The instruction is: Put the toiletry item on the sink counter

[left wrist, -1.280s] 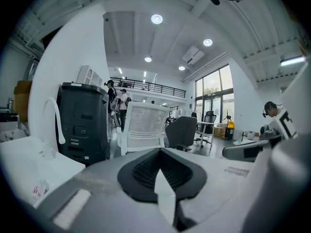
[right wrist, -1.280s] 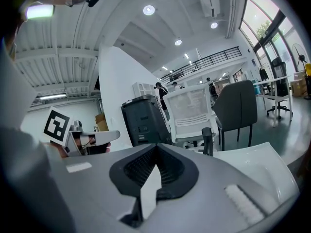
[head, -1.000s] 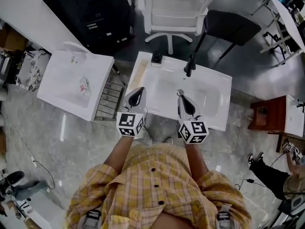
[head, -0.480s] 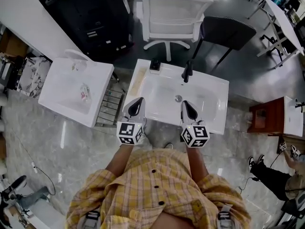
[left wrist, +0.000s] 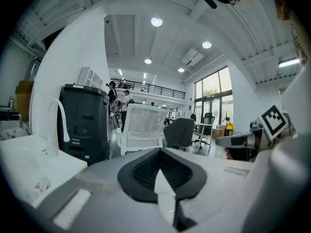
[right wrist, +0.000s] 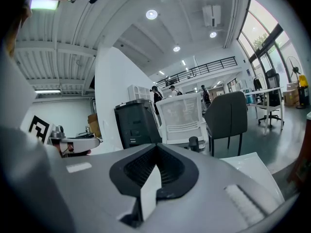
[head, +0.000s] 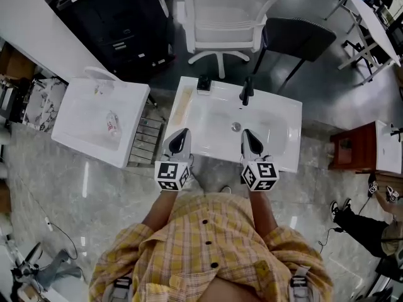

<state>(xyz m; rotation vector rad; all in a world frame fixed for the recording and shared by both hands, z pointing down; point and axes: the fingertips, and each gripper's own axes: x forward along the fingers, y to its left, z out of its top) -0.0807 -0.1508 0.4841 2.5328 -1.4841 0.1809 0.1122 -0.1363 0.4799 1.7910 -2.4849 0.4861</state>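
2 white sinks stand side by side on the glossy grey floor [head: 63, 187]. The left sink [head: 75, 106] holds the small clear toiletry item [head: 112, 124] lying in its basin, its red print too small to read, and the centre sink [head: 277, 131] carries a black tap [head: 247, 90] and a small black object [head: 204, 83] on its back rim. The left gripper [head: 179, 137] and right gripper [head: 250, 138] hover over the centre sink's near edge, well apart from the item, each with jaws closed on nothing. Beyond stand a white mesh chair [head: 223, 11], a dark chair [head: 296, 35] and a black cabinet [head: 119, 17].
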